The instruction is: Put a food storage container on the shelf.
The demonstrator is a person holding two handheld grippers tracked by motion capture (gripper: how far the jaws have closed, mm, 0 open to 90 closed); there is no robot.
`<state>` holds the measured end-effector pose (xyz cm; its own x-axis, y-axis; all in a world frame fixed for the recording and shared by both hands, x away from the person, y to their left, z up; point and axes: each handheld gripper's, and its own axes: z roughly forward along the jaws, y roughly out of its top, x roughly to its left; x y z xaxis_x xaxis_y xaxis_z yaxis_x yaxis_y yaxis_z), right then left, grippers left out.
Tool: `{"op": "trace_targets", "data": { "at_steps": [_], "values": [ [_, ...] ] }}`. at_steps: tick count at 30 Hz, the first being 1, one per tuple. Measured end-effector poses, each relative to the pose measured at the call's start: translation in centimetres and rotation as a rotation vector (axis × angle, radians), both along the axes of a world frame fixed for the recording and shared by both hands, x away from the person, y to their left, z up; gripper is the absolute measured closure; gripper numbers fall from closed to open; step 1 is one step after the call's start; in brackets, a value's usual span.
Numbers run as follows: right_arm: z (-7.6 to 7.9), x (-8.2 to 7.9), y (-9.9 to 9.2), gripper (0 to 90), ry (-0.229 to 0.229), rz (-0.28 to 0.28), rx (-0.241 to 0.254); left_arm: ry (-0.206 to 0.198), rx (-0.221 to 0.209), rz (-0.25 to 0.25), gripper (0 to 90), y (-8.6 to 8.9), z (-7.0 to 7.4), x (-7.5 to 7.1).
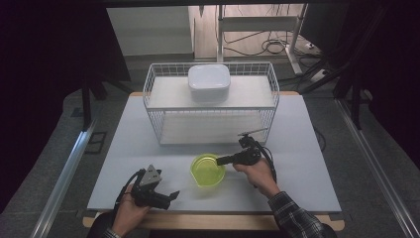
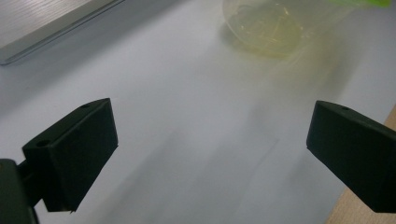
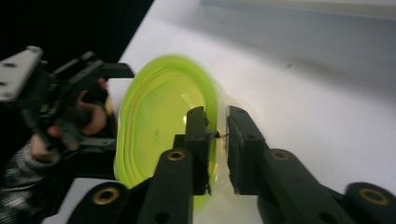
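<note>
A translucent lime-green bowl [image 1: 207, 170] stands on the white table [image 1: 138, 148], toward the front middle. My right gripper [image 1: 221, 159] reaches its right rim from the right. In the right gripper view the jaws [image 3: 217, 123] straddle the bowl's [image 3: 159, 121] wall, one inside and one outside, shut on the rim. My left gripper [image 1: 171, 197] rests at the front left, held in a hand, its jaws pointing right toward the bowl. It [image 2: 210, 135] is wide open over bare table, with the bowl [image 2: 266, 28] farther ahead.
A white wire basket rack [image 1: 210, 104] stands at the back of the table, with a white lidded container [image 1: 208, 82] on its top shelf. The left hand and its gripper [image 3: 70, 98] lie beyond the bowl in the right gripper view. Dark floor surrounds the table.
</note>
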<state>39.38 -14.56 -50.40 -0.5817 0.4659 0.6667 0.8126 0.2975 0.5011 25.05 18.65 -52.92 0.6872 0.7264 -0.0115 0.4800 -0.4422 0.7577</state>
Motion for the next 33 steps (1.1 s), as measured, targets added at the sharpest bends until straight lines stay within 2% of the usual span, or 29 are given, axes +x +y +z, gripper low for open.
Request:
{"op": "trace_targets", "data": {
  "at_steps": [8,13,23,33],
  "values": [
    [0.4,-0.6,-0.1,81.7,0.002,0.005,-0.005,0.0,0.001,-0.001,2.0,0.0,0.0,0.0],
    [0.9,-0.8,-0.4,81.7,-0.008,-0.006,0.02,-0.003,0.0,0.001,2.0,0.0,0.0,0.0],
    [2.9,-1.7,-1.0,81.7,-0.058,-0.016,0.055,-0.006,-0.009,0.005,2.0,0.0,0.1,0.0],
    [5.4,-2.1,-2.2,81.7,-0.091,-0.042,0.098,-0.016,-0.049,0.025,1.8,0.4,0.3,0.1]
  ]
}}
